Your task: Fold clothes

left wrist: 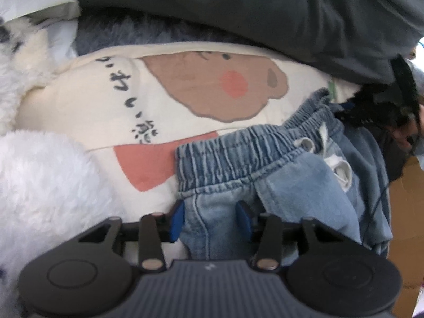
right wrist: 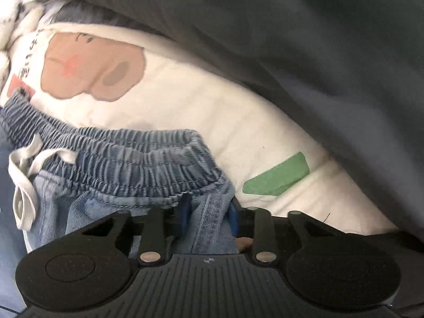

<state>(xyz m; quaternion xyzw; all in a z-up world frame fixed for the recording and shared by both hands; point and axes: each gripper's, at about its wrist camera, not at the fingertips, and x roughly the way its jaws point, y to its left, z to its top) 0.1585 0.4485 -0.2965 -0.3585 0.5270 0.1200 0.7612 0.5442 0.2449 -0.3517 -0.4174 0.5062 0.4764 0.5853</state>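
Light blue denim shorts (left wrist: 238, 159) with an elastic waistband and a white drawstring (left wrist: 339, 169) lie over a cream bear-print garment (left wrist: 106, 100). My left gripper (left wrist: 212, 217) is shut on the denim just below the waistband at its left end, fabric pinched between the blue pads. In the right wrist view the same shorts (right wrist: 119, 159) show, and my right gripper (right wrist: 209, 217) is shut on the denim at the right end of the waistband, by a seam. The drawstring (right wrist: 23, 185) hangs at the left there.
A dark grey garment (left wrist: 265, 8) drapes over the top of the pile, also filling the upper right of the right wrist view (right wrist: 318, 53). White fluffy fabric (left wrist: 39, 185) lies at left. The cream garment (right wrist: 212, 106) carries a green patch (right wrist: 278, 177). A brown cardboard surface (left wrist: 405, 212) shows at right.
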